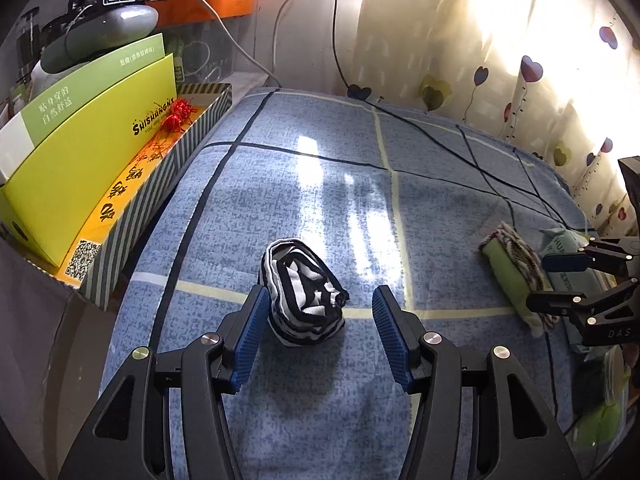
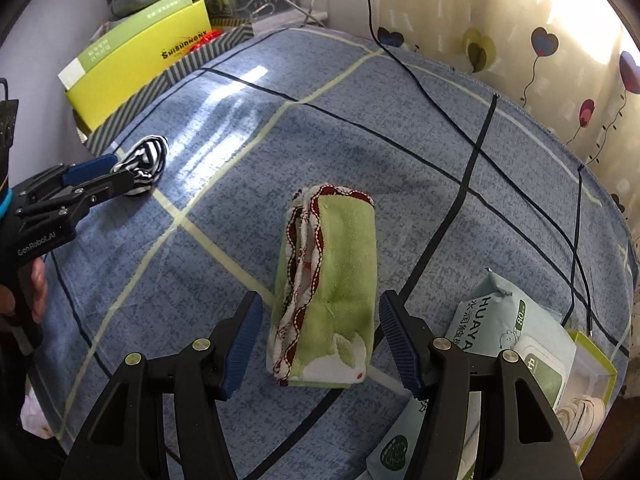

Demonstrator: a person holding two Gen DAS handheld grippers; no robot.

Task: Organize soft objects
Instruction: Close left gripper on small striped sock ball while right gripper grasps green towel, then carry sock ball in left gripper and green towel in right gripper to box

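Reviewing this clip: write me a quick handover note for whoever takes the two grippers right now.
Left gripper: open, straddling the black-and-white striped bundle on the blue checked bedspread; left pad at or near it, right pad apart.
Right gripper: open, around the near end of the folded green cloth, pads apart from it.
Done: nothing lifted; both items lie on the bedspread.
Left: close on each item and put it away. The striped box at the bed's edge may be the place, but I cannot tell.

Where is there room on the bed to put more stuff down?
The bed is bare between the striped bundle and the green towel, and beyond them toward the curtain. It is crowded by the wipes pack and boxes.
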